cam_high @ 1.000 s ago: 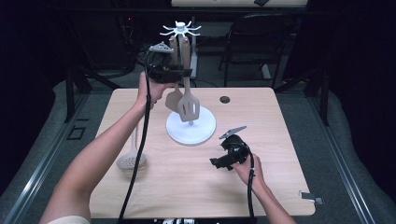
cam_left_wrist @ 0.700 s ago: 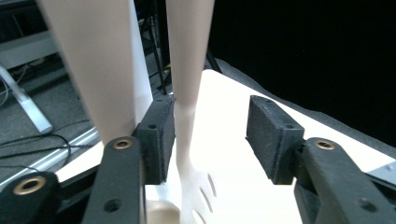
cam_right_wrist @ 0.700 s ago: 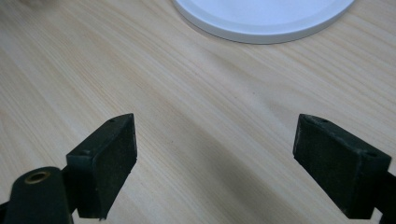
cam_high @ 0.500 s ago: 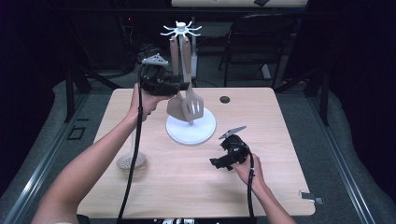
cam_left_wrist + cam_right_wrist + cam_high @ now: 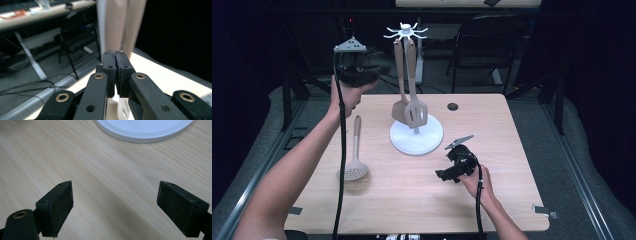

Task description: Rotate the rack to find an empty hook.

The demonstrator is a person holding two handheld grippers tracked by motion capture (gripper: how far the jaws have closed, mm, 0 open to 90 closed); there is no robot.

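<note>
A white utensil stand (image 5: 417, 136) is at the table's centre, with a hook crown (image 5: 406, 32) on its pole. Two tan utensils hang from it, a solid spatula (image 5: 399, 109) and a slotted turner (image 5: 417, 113). A tan skimmer spoon (image 5: 354, 171) lies flat on the table to the left. My left gripper (image 5: 379, 69) is held high, left of the hanging handles and apart from them. In the left gripper view its jaws (image 5: 115, 53) are shut on nothing, with the tan handles (image 5: 115, 25) just beyond. My right gripper (image 5: 447, 176) rests open on the table near the stand's base (image 5: 145, 130).
A small black round spot (image 5: 452, 106) lies on the table behind the stand. A dark chair (image 5: 492, 45) stands beyond the far edge. The left forearm (image 5: 297, 170) crosses the table's left side beside the skimmer.
My left gripper has pulled back leftward from the hanging handles. The forearm shifted left with it, uncovering the skimmer spoon. The right gripper has stayed put.
</note>
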